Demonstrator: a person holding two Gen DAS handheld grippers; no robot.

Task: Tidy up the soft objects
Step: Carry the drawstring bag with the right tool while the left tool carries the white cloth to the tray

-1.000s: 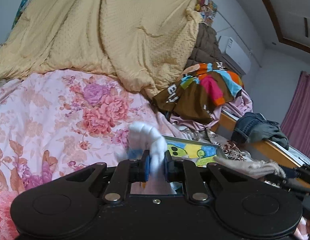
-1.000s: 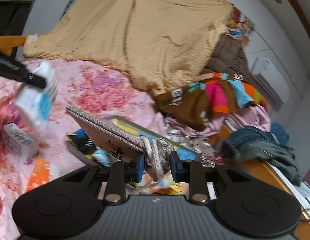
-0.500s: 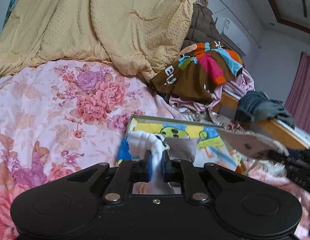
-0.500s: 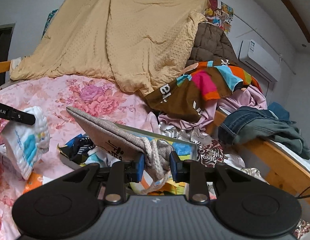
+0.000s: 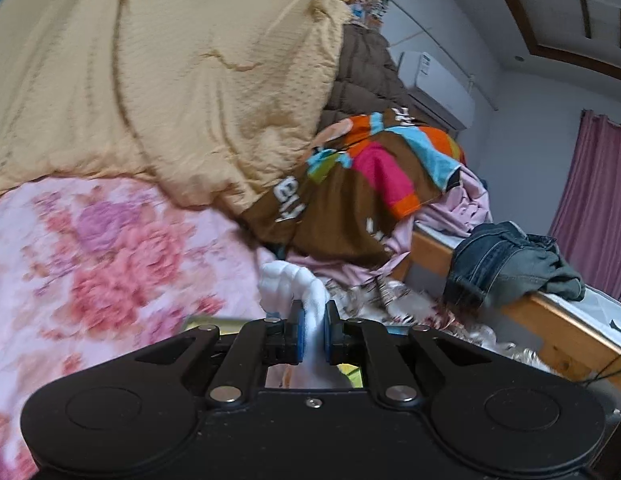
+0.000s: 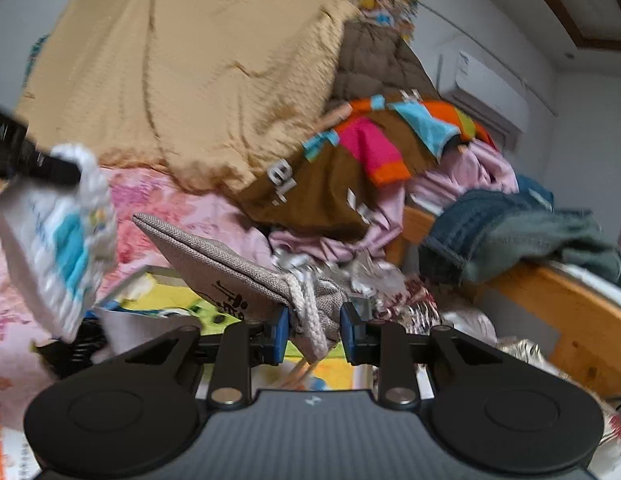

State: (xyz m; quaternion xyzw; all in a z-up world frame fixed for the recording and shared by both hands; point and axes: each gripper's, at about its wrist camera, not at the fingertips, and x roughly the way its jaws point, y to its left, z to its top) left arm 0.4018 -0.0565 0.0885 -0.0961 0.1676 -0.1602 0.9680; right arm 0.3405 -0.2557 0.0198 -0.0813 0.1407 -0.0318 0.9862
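Setting: cluttered bedroom; bed (image 5: 110,248) under a pink floral sheet, a tan quilt (image 5: 170,80) heaped at its head, a brown patchwork garment (image 5: 350,184) and jeans (image 5: 506,264) slung on the wooden bed rail (image 5: 550,320).
Left claw (image 5: 313,334): pinched nearly closed on a white padded cloth item (image 5: 294,284), which bunches above the blue pads; in the right wrist view the same item (image 6: 58,240) hangs free in the air, showing turquoise print.
Right claw (image 6: 315,334): partly closed, gripping the gathered neck of a grey drawstring pouch (image 6: 214,264), its white cord (image 6: 306,312) looped between the pads.
Where the items are: both are carried clear of the bed, above a flat box (image 6: 158,296) with a yellow cartoon print.
Step in hand: judged mid-carry, both soft pieces lifted and in transit; heavy blur suggests quick travel.
Next move: likely needs a chosen resting spot, a lowering onto it, then release, one hand at a time.
Materials: the pouch is coarse woven fabric, stiff enough to hold a flat wedge shape; the white item is quilted, limp and folds under its own weight.
Risk: the cord may slip or snag on release.
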